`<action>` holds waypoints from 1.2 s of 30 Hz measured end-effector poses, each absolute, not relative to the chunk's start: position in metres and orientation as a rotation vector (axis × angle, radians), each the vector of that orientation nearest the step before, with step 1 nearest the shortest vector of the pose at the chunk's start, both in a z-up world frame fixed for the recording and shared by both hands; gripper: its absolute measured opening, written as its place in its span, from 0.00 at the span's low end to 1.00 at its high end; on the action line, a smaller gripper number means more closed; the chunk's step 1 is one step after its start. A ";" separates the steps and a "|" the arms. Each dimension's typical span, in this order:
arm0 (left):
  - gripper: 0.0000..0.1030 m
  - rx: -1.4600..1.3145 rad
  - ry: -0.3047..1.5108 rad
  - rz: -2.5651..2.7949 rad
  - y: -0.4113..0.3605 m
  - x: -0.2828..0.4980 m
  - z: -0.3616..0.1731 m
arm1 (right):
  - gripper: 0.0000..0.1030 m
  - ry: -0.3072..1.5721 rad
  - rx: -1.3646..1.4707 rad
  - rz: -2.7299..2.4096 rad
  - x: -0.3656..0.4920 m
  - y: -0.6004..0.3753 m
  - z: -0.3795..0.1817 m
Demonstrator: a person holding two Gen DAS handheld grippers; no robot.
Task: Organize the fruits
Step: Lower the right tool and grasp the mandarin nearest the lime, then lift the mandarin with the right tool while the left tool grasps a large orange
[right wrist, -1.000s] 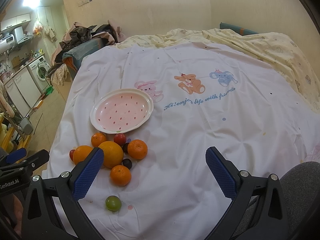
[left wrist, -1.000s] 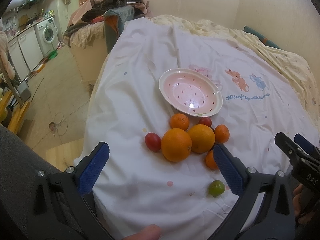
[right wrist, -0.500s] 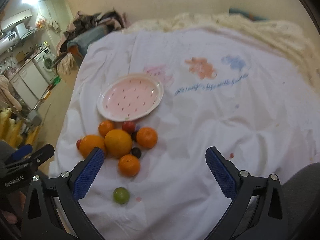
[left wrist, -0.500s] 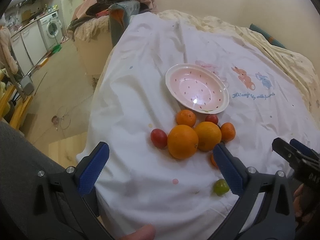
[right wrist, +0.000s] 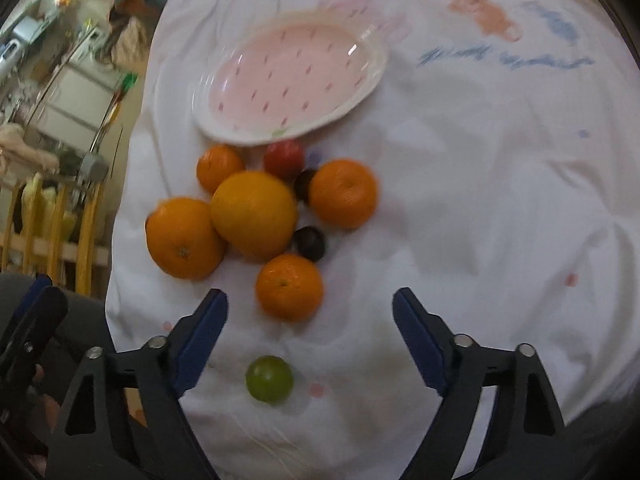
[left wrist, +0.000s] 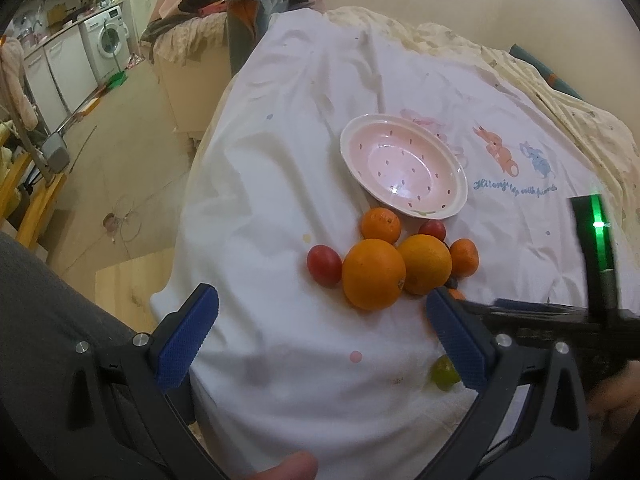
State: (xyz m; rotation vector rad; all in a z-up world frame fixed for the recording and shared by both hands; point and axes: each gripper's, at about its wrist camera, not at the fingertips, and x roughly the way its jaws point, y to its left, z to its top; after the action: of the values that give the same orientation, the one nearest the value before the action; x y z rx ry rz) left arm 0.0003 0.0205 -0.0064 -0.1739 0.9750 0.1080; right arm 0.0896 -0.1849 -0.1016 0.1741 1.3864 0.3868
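left wrist view: the left gripper (left wrist: pixel 320 336) has its blue ribbed fingers (left wrist: pixel 188 338) spread wide with nothing between them, over bare white printed cloth (left wrist: pixel 280 184). just beyond the fingertips sits the fruit cluster: a large orange (left wrist: pixel 374 274) nearest, a second large orange (left wrist: pixel 426 264) touching it, a small red tomato (left wrist: pixel 324 266) on its left, small mandarins around them. past the cluster lies the empty pink oval dish with dark seed marks (left wrist: pixel 404 172). a small green round fruit (left wrist: pixel 444 373) peeks out beside the right-hand finger. the right gripper's dark body crosses the right edge.

right wrist view: the right gripper (right wrist: pixel 310 330) has its jaws open, though they have just been narrowing, and nothing is pinched. a small orange mandarin (right wrist: pixel 289 287) lies just ahead of the gap between the fingertips, apart from both pads; the green fruit lies nearer the camera, between the finger bases. two dark plums (right wrist: pixel 310 243) sit beyond the mandarin.

judged step: the approach for a first pick, most likely the mandarin, with the dish unfilled. next calls for lowering until the pads straddle the fruit, then closing gently.
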 end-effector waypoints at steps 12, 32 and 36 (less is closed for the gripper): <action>0.99 -0.166 1.003 0.106 0.018 0.003 -0.012 | 0.44 1.403 0.092 0.414 0.080 -0.174 -0.114; 0.99 -0.002 1.333 -0.051 -0.011 0.067 -0.052 | 0.44 1.272 0.288 0.414 0.093 -0.244 -0.058; 0.97 0.099 1.367 -0.084 -0.021 0.091 -0.054 | 0.44 1.277 0.358 0.399 0.095 -0.252 -0.064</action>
State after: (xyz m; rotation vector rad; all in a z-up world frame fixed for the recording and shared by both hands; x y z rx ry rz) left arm 0.0910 -0.0211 -0.0542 0.0994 1.3667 -0.0844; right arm 0.0951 -0.2524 -0.0643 0.3578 1.2767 0.3987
